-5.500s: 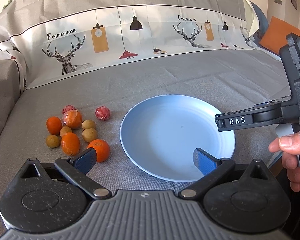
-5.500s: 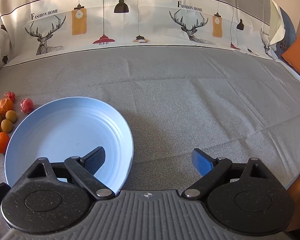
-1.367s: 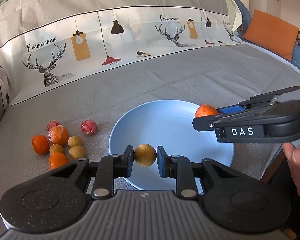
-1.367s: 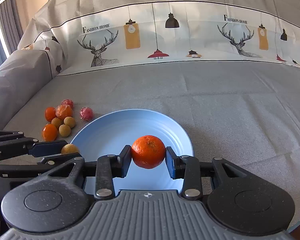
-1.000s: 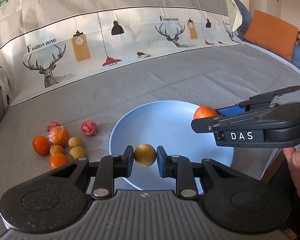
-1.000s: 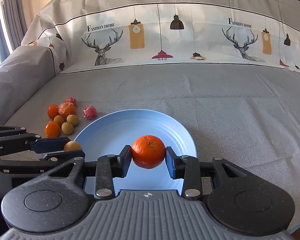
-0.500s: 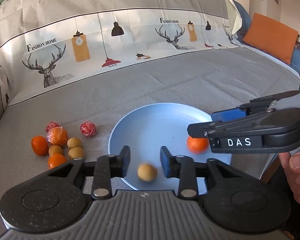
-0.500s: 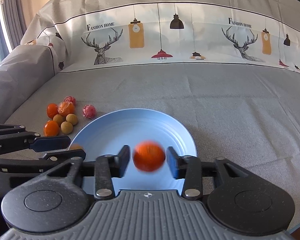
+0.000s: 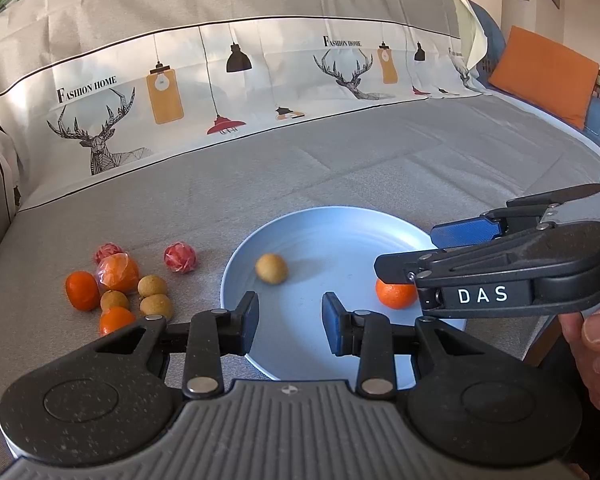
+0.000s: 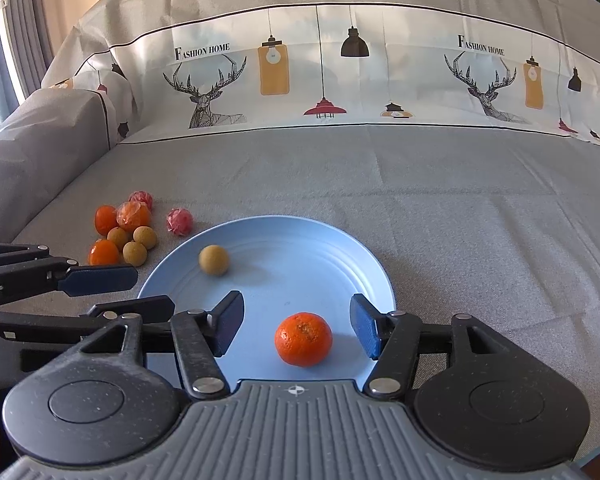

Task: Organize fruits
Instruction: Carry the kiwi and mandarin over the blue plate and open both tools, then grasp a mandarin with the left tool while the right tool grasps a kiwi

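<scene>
Both fruits carried a second ago now lie released on the blue plate (image 10: 364, 264). The orange (image 10: 303, 339), earlier pinched in the right gripper (image 10: 296, 328), rests on the plate near its 5 o'clock edge, below and between that gripper's fingers; the jaws have just been opening and stand spread, touching nothing. The small tan fruit (image 10: 213, 260), earlier clamped in the left gripper (image 9: 289, 320), sits on the plate toward 10 o'clock; that gripper's jaws have also just been opening and are now parted and empty above the plate's near rim.

In the left wrist view the right gripper reaches in from 3 o'clock across the plate (image 9: 340, 224) and covers part of the orange (image 9: 394, 294); a hand (image 9: 596, 344) holds it at the frame's right edge. The tan fruit (image 9: 272, 268) is unobstructed.

The remaining pile (image 9: 116, 288) lies on the grey sofa cover (image 9: 340, 160) at 9 o'clock of the plate, apart from it: three oranges, three tan fruits, two red wrapped pieces (image 9: 180, 257), one orange in clear wrap. An orange cushion (image 9: 544, 74) sits at 2 o'clock, well apart.
</scene>
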{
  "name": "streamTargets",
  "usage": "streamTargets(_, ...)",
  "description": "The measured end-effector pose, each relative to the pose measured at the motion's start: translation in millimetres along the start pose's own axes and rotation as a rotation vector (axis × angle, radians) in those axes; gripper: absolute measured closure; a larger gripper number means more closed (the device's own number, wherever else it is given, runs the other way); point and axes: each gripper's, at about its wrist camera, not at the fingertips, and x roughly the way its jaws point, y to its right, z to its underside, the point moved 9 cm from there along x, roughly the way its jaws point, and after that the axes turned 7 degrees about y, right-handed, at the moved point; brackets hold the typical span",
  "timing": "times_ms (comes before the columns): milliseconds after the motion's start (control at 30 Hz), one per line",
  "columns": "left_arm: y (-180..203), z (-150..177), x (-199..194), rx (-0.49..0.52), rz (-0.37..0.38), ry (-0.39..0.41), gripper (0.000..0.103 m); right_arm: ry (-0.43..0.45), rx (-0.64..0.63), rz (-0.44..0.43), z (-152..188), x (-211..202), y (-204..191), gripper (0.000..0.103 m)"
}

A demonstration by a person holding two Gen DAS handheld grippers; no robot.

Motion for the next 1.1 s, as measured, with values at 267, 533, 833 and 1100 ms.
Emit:
streamTargets(267, -1.8, -0.3, -1.1, -0.001, -0.007, 0.002, 0.065, -0.001, -0.003, 0.001, 1.0, 0.2, -0.9, 0.042)
streamTargets(533, -3.0, -1.4, -5.6, 0.008, -0.027, 0.010, 0.065, 0.001, -0.003, -0.010, 0.8, -0.8, -0.3, 0.042)
streamTargets(833, -36.8, -20.2, -21.6, -0.137, -0.011, 0.022, 0.075, 0.022, 0.021, -0.046, -5.0, -9.1, -2.1, 0.045)
streamTargets(1100, -129.7, -17.6, -14.0, -0.172, -0.164, -0.050, 0.080, 0.053, 0.000, -0.132, -14.1, -14.4, -21.1, 0.068)
